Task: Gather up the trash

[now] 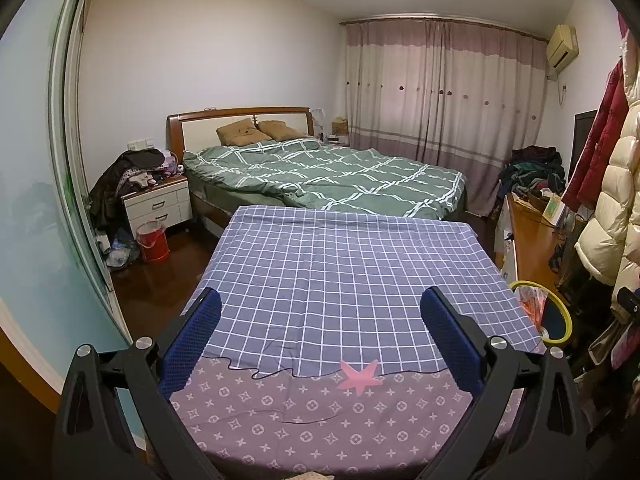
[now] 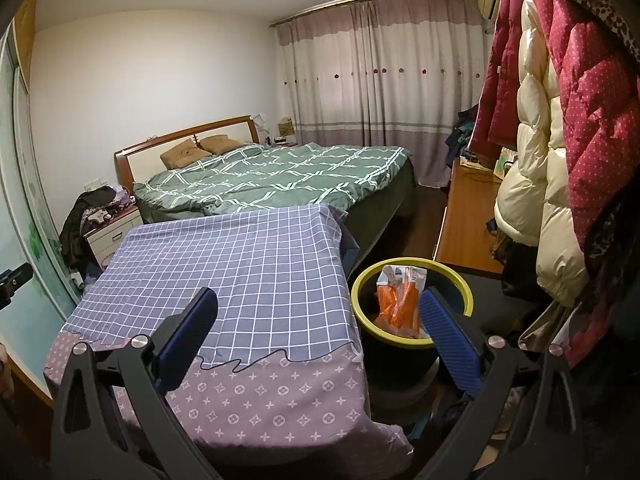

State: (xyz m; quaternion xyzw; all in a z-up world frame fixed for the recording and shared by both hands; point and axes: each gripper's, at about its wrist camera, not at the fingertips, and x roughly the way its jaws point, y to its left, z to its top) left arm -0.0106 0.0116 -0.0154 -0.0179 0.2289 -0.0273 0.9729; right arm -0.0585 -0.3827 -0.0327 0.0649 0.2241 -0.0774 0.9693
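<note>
Right wrist: yellow-rimmed bin [image 2: 448, 280] holds orange wrapper [image 2: 398, 306].

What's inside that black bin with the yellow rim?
The bin holds an orange and white plastic wrapper, standing up above the rim. Whatever lies beneath it is hidden by the wrapper and bin wall.

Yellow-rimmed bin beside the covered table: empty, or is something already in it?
Not empty. The bin stands upright with an orange-and-white bag inside, reaching to about its rim. How full it is underneath cannot be told.
</note>
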